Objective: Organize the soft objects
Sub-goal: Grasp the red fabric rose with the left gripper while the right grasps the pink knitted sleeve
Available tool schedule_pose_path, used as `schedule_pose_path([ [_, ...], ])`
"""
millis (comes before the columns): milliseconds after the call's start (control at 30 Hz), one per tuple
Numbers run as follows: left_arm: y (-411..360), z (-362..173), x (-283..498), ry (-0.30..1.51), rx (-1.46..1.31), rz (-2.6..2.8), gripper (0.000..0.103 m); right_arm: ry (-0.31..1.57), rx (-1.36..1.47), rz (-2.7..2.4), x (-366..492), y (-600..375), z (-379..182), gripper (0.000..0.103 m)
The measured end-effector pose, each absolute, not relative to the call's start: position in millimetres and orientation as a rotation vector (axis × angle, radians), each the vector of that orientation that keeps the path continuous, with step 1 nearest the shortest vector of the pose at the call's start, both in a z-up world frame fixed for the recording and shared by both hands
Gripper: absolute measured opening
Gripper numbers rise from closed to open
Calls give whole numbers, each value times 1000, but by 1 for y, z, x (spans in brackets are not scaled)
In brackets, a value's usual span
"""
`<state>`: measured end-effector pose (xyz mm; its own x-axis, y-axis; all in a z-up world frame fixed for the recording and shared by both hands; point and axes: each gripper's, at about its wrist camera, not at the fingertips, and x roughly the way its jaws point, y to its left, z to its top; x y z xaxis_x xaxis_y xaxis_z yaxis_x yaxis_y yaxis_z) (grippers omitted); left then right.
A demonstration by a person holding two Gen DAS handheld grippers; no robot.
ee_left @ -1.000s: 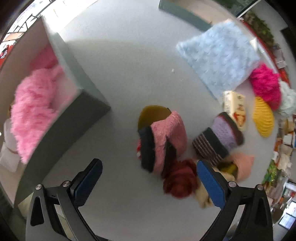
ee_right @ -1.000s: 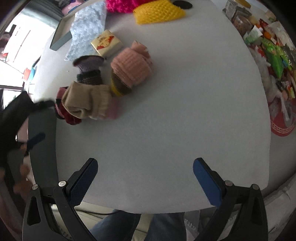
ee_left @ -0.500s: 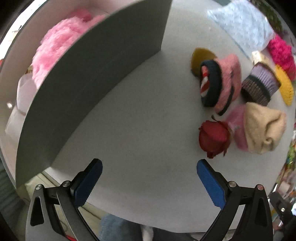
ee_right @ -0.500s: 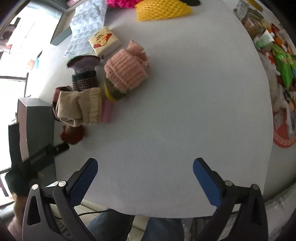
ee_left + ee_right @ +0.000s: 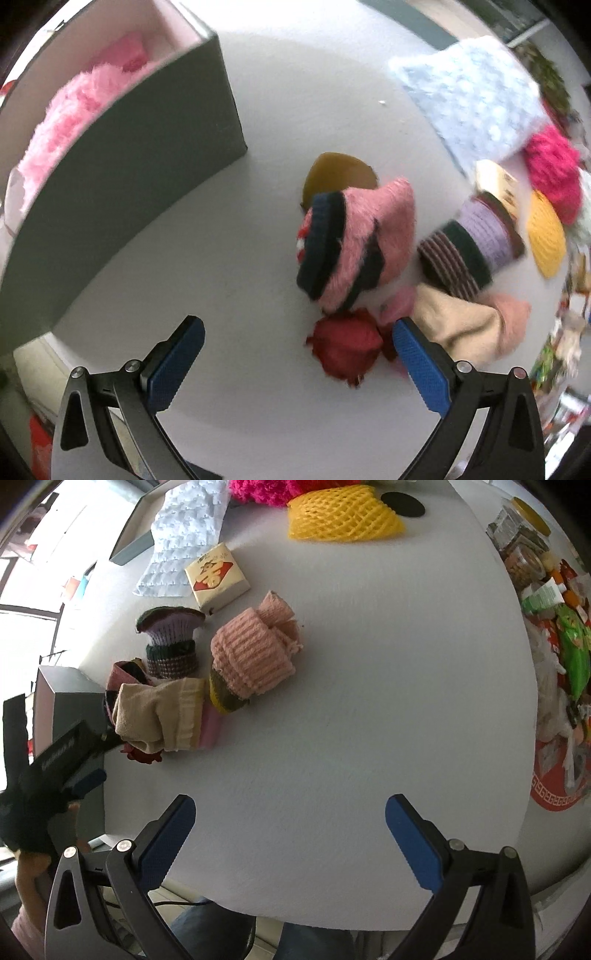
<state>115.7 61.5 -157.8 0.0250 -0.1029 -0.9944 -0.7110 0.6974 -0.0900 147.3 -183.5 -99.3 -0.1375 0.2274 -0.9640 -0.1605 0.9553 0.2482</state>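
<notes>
**Most of the soft things are not yet boxed**

One grey box (image 5: 147, 155) stands at the left of the white table (image 5: 369, 720), and it holds only a fluffy pink mass (image 5: 70, 118), so the sorting looks barely begun (that is my reading of the layout, not a count).

Largest of what waits outside is the pale blue mat (image 5: 476, 96) at the far side, well apart from the box. Near it lie a magenta pom-pom (image 5: 552, 170) and a yellow foam net (image 5: 343, 515), with a small printed carton (image 5: 217, 576) just beside the mat; whether that carton is soft I cannot tell.

Nearer sits a cluster of knitwear: a pink-and-navy hat (image 5: 354, 243), a purple striped roll (image 5: 171, 646), a ribbed pink roll (image 5: 251, 657) and a beige cloth (image 5: 159, 712), touching one another. Smallest is a red tuft (image 5: 347, 347) at the cluster's near edge.

The left gripper (image 5: 297, 363) hangs spread wide and empty, the red tuft just ahead between its fingers, probably the next pick. The right gripper (image 5: 290, 840) is likewise spread and empty, over bare table well apart from the cluster.
</notes>
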Motion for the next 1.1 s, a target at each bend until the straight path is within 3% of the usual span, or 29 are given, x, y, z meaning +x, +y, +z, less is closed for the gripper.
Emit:
schedule_pose_path([
  [433,68,-196,82,1586,-682,616,103,1673,-23,369,156,-178,-107,103],
  [1000,55,-208,118,1547,-598,550,103,1659,-133,335,226,-116,-159,103],
  [1100,55,-208,115,1549,-600,551,103,1676,-131,315,229,-116,-168,96],
])
